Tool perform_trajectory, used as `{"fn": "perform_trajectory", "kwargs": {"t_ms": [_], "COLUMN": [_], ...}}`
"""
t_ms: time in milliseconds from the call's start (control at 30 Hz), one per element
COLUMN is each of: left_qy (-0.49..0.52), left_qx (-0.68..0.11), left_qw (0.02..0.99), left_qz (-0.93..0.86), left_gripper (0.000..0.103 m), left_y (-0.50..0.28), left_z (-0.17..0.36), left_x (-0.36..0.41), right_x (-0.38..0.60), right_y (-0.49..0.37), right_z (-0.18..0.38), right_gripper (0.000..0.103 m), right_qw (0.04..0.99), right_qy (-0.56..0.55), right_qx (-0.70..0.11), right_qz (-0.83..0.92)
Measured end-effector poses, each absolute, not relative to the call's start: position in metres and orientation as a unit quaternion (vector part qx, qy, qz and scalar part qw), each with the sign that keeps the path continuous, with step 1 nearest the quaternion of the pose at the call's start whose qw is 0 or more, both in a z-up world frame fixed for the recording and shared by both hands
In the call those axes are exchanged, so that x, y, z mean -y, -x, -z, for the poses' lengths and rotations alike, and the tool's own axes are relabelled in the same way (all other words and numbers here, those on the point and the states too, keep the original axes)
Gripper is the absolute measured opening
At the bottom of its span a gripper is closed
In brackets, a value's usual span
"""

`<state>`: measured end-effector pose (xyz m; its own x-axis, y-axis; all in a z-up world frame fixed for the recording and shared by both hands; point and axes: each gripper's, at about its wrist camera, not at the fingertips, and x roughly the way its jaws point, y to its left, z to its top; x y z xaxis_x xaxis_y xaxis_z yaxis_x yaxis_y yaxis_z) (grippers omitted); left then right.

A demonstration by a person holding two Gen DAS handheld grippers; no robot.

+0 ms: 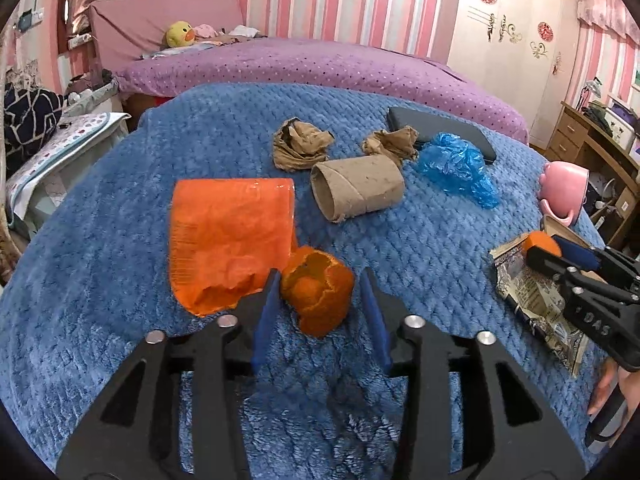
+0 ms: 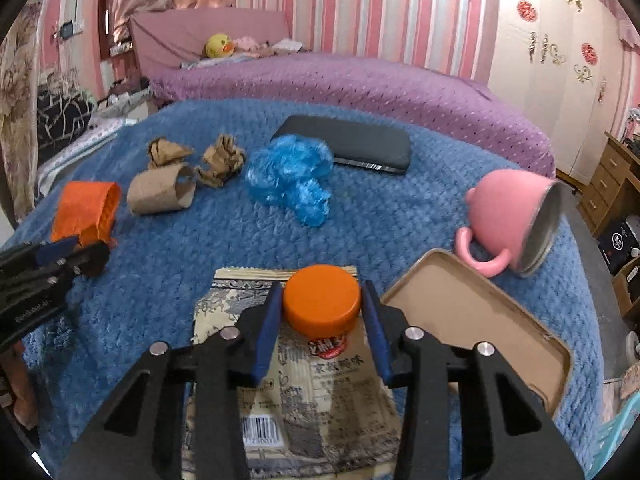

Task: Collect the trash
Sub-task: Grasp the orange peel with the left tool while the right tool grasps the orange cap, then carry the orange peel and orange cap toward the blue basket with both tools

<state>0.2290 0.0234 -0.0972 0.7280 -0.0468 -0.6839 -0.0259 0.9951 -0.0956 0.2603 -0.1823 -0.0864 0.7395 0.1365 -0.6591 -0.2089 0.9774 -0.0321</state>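
Observation:
An orange peel (image 1: pixel 316 296) lies on the blue blanket (image 1: pixel 120 320) between the fingers of my left gripper (image 1: pixel 320 276), which is open; the left pad touches the peel and the right pad stands apart from it. An orange plastic bag (image 1: pixel 228 236) lies just left of the peel. My right gripper (image 2: pixel 321 287) is shut on an orange bottle cap (image 2: pixel 320 300), above a printed snack wrapper (image 2: pixel 304 380). Further back lie a cardboard tube (image 1: pixel 356 190), two crumpled brown papers (image 1: pixel 300 144) and a crumpled blue plastic film (image 1: pixel 456 168).
A pink mug (image 2: pixel 508 216) lies on its side at the right, beside a brown cardboard tray (image 2: pixel 472 320). A black case (image 2: pixel 352 144) sits behind the blue film. A purple bed (image 1: pixel 320 64) lies beyond the blanket. A person's hand (image 1: pixel 604 392) shows at the right edge.

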Motion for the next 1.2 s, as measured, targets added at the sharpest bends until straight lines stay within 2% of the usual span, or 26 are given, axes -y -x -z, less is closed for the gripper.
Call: {"fn": "perform_trajectory", "kwargs": {"t_ms": [33, 100, 133, 333, 633, 767, 900, 1100, 1200], "left_qy": [0.05, 0.048, 0.042, 0.0, 0.078, 0.056, 0.013, 0.024, 0.03], "left_qx": [-0.369, -0.372, -0.376, -0.378, -0.383, -0.374, -0.397, -0.41, -0.411], "left_qw": [0.928, 0.927, 0.925, 0.925, 0.92, 0.926, 0.918, 0.912, 0.911], "left_qz": [0.009, 0.026, 0.034, 0.035, 0.025, 0.008, 0.006, 0.001, -0.004], "left_gripper": [0.056, 0.08, 0.082, 0.082, 0.081, 0.073, 0.045, 0.045, 0.031], "left_y": [-0.229, -0.228, -0.227, -0.223, -0.212, -0.212, -0.226, -0.242, -0.245], "left_z": [0.097, 0.097, 0.098, 0.099, 0.102, 0.1, 0.105, 0.105, 0.105], "left_x": [-0.023, -0.02, -0.018, -0.002, -0.037, -0.031, -0.015, -0.02, -0.022], "right_x": [0.186, 0.194, 0.198, 0.233, 0.26, 0.266, 0.266, 0.268, 0.268], "right_y": [-0.255, -0.245, -0.238, -0.207, -0.182, -0.182, -0.183, -0.179, -0.178], "right_z": [0.084, 0.079, 0.077, 0.075, 0.081, 0.08, 0.082, 0.084, 0.083], "right_gripper": [0.04, 0.04, 0.04, 0.04, 0.04, 0.04, 0.04, 0.04, 0.04], "right_qw": [0.934, 0.938, 0.94, 0.944, 0.946, 0.948, 0.948, 0.948, 0.949], "right_qy": [0.048, 0.04, 0.038, 0.011, -0.003, -0.019, -0.022, -0.029, -0.027], "right_qx": [-0.342, -0.333, -0.33, -0.325, -0.321, -0.315, -0.315, -0.314, -0.311], "right_qz": [-0.09, -0.083, -0.079, -0.055, -0.039, -0.042, -0.044, -0.048, -0.05]}}
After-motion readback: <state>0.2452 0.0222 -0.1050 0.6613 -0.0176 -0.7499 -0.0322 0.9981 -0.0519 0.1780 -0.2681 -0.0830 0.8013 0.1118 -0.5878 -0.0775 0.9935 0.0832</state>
